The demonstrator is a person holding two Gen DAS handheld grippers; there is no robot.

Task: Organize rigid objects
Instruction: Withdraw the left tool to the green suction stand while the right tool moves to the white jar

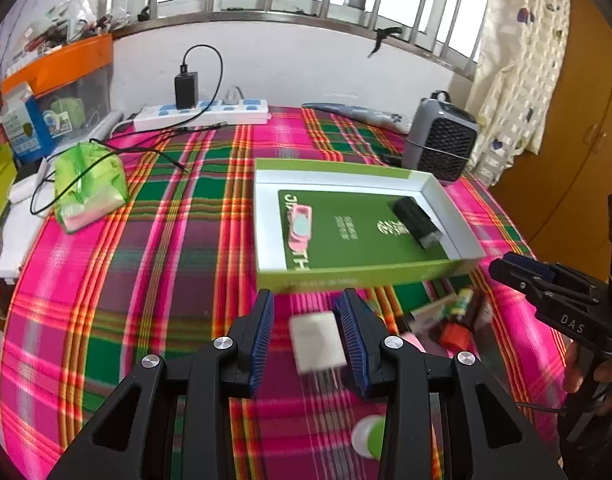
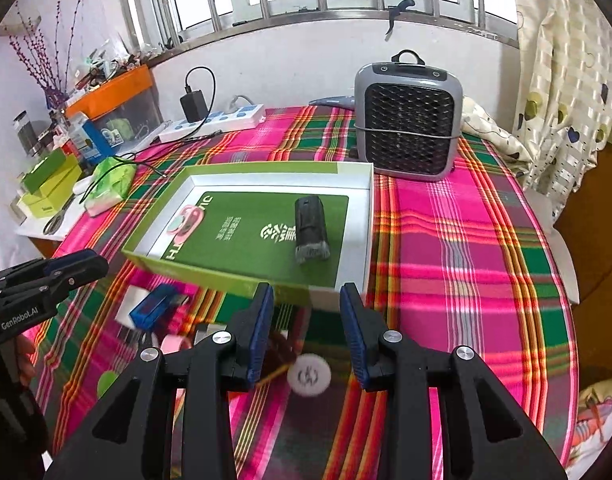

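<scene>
A shallow green-and-white box [image 1: 361, 276] [image 2: 347, 280] lies on the plaid tablecloth. In it lie a pink clip-like item [image 1: 300, 226] [image 2: 184, 222] and a black cylindrical item [image 1: 415, 220] [image 2: 311, 230]. My left gripper [image 1: 307, 308] is open, its fingers on either side of a white plug adapter [image 1: 317, 342] on the cloth, just before the box. My right gripper [image 2: 306, 304] is open above a white round disc [image 2: 309, 376] near the box's front edge. A blue USB item [image 2: 156, 306] and a pink roll [image 2: 174, 345] lie to its left.
A grey fan heater [image 2: 407, 120] [image 1: 441, 140] stands behind the box. A power strip with a black charger [image 1: 202, 114] and a green bag [image 1: 90, 186] sit at the back left. Small items [image 1: 449, 320] cluster by the box's front right corner. A green-white cap [image 1: 369, 436] lies near.
</scene>
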